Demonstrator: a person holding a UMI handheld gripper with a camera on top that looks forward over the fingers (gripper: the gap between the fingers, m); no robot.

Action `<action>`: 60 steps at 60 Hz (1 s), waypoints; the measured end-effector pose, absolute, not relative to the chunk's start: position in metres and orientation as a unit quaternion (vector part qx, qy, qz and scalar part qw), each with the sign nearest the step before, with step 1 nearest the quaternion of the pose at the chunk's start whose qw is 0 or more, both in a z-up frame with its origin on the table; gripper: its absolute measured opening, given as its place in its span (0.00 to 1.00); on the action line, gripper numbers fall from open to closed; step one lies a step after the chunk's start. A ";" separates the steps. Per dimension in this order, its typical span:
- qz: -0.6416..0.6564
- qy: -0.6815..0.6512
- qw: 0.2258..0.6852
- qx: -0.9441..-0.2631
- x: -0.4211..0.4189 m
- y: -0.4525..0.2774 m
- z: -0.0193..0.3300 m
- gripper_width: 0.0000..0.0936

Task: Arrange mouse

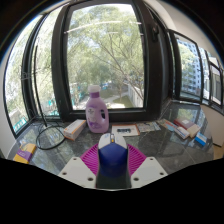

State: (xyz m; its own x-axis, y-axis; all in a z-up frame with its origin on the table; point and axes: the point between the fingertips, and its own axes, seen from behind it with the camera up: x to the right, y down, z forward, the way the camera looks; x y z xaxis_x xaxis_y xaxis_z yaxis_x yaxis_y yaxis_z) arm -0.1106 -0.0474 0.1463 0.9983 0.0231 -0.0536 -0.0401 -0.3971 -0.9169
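A blue and white computer mouse [112, 158] sits between my gripper's [112, 160] two fingers, with the magenta pads [92, 158] pressed against its sides. The gripper is shut on the mouse and holds it above the glass table [160, 145]. The mouse's white front end points away from me, toward the pink bottle.
A pink detergent bottle [96, 112] stands ahead on the table, with a tan box [74, 129] to its left. Papers and small boxes [180, 127] lie to the right. A black cable [45, 135] loops at the left. Large windows stand behind the table.
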 end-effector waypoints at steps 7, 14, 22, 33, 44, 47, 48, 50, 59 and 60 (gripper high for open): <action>0.001 0.001 0.488 -0.873 -0.088 -0.044 0.057 0.38; -0.009 0.013 0.459 -0.888 -0.078 -0.046 0.012 0.46; -0.005 0.016 0.428 -0.903 -0.076 -0.051 -0.014 0.54; -0.016 0.016 0.440 -0.898 -0.077 -0.064 0.017 0.91; -0.053 0.011 0.471 -0.880 -0.079 -0.097 0.091 0.92; -0.057 0.013 0.481 -0.875 -0.082 -0.109 0.110 0.91; -0.057 0.015 0.483 -0.873 -0.083 -0.113 0.117 0.91; -0.058 0.018 0.487 -0.871 -0.086 -0.123 0.128 0.91; -0.062 0.022 0.501 -0.863 -0.100 -0.161 0.165 0.91; -0.064 0.022 0.502 -0.862 -0.101 -0.165 0.168 0.91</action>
